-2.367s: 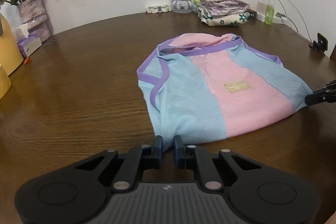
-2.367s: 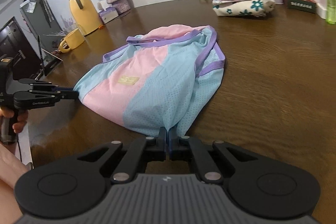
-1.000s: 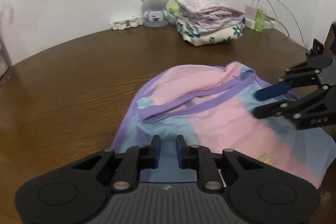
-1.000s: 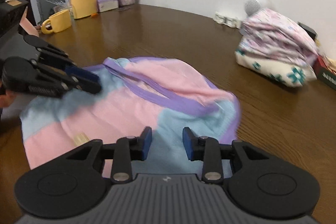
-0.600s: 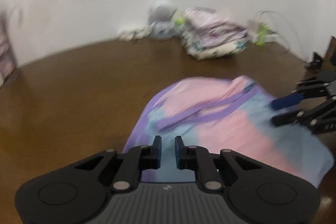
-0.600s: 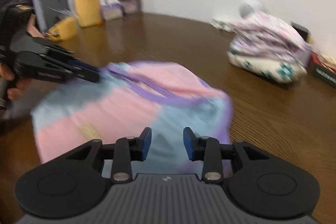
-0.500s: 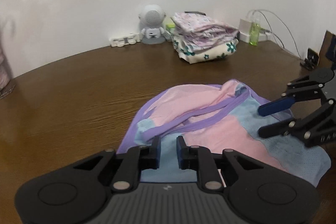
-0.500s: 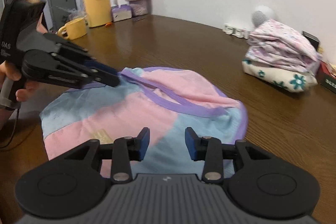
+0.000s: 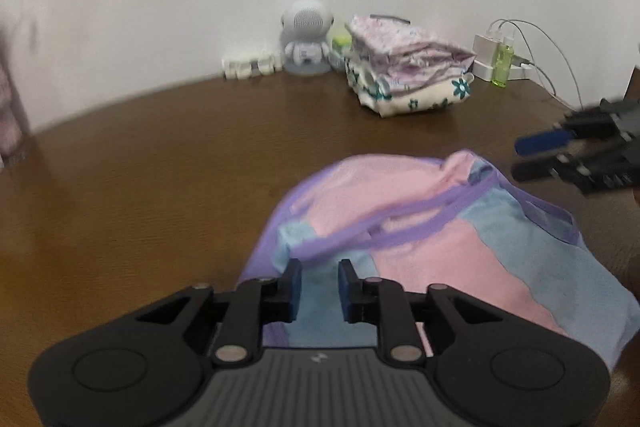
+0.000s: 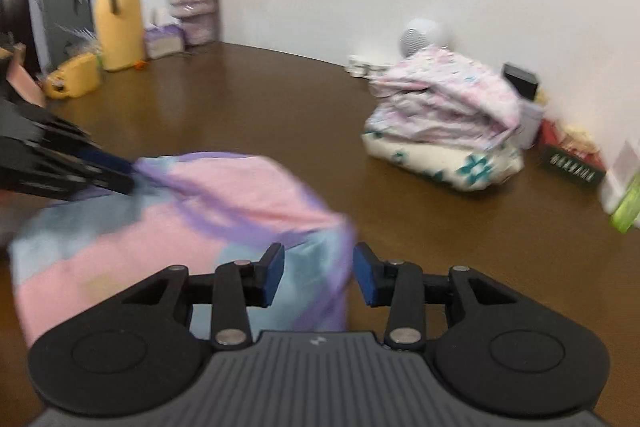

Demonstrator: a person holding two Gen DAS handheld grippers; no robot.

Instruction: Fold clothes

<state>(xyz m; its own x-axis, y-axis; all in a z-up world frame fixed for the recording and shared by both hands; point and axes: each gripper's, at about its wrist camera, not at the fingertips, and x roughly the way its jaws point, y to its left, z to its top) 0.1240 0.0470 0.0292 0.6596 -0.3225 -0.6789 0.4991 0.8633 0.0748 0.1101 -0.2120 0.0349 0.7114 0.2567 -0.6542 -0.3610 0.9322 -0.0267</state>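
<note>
A: Starting at the left, what are we seeing on the brown worktop (image 9: 160, 187)?

B: We are looking at the white robot-shaped speaker (image 9: 306, 41) by the wall, then the stack of folded floral clothes (image 9: 408, 67), then the green bottle (image 9: 500, 65) beside the charger.

A: And the pink, blue and purple mesh top (image 9: 420, 239)?

B: It is lying folded over on the worktop, just ahead of both grippers.

A: How are the fingers standing?

B: The left gripper (image 9: 319, 285) is opening, its fingers apart above the cloth and pinching nothing. The right gripper (image 10: 319, 279) is standing open too, hovering over the top's right edge, with fabric under the gap but not pressed.
</note>
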